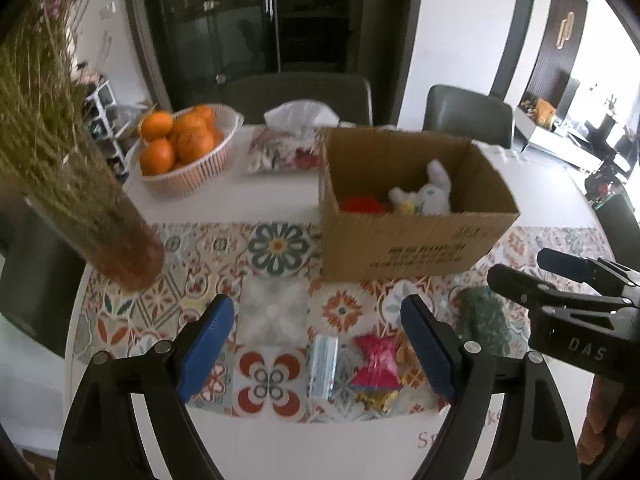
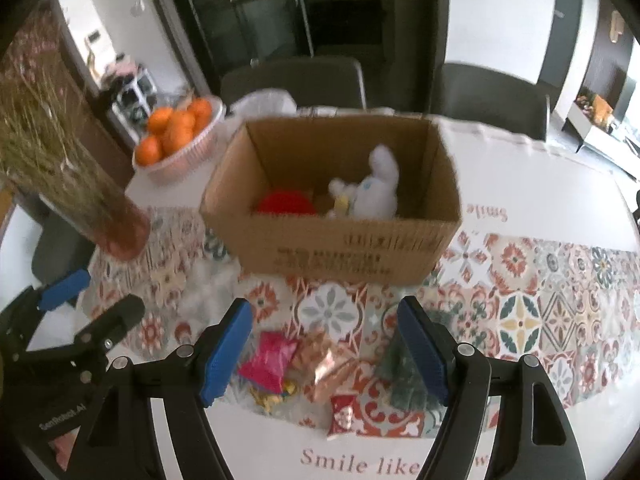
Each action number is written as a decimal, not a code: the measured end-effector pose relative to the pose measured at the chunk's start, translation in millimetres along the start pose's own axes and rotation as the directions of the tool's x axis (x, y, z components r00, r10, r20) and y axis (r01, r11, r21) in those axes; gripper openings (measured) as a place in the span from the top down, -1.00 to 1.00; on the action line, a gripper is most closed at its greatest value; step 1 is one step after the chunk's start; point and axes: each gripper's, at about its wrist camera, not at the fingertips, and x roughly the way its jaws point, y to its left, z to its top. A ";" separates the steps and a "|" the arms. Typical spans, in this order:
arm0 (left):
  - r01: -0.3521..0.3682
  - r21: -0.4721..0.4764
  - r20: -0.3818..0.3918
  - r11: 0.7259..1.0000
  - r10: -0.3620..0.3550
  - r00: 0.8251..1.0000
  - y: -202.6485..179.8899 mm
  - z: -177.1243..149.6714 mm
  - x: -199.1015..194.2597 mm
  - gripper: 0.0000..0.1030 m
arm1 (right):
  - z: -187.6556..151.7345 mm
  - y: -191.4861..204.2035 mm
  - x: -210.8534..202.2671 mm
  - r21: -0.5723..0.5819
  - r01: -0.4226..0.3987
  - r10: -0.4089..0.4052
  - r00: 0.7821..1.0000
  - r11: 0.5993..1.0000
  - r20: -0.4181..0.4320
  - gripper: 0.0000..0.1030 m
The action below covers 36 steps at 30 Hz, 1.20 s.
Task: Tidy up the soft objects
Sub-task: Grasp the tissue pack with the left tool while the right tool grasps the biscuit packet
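While packets (image 2: 268, 364) lie near, cardboard box (image 2: 340, 240) fronts orange basket (image 2: 180, 136)

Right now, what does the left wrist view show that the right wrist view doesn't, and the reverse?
Only the left wrist view shows the floral tissue pouch behind the cardboard box and a pale blue packet on the patterned runner.

Only the right wrist view shows the copper foil packet, a small red packet and the "Smile like" lettering in full.

Both show the box holding a white plush and a red item, the orange basket, the pink packet, and both grippers with fingers open.
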 end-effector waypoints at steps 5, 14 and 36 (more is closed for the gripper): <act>-0.017 -0.008 -0.080 1.000 0.017 0.997 5.5 -11.8 16.9 -0.67 | -3.9 6.4 27.2 -0.061 0.015 -0.022 0.993 0.998 -0.115 -0.48; -0.039 -0.021 -0.221 0.999 0.034 0.975 12.7 -32.4 55.9 -0.66 | -12.4 13.4 74.5 -0.173 0.027 -0.077 0.953 0.985 -0.294 -0.48; -0.024 -0.033 -0.426 0.999 0.008 0.905 13.4 -53.1 129.2 -0.56 | -31.2 20.8 146.8 -0.305 -0.028 -0.142 0.842 0.952 -0.521 -0.48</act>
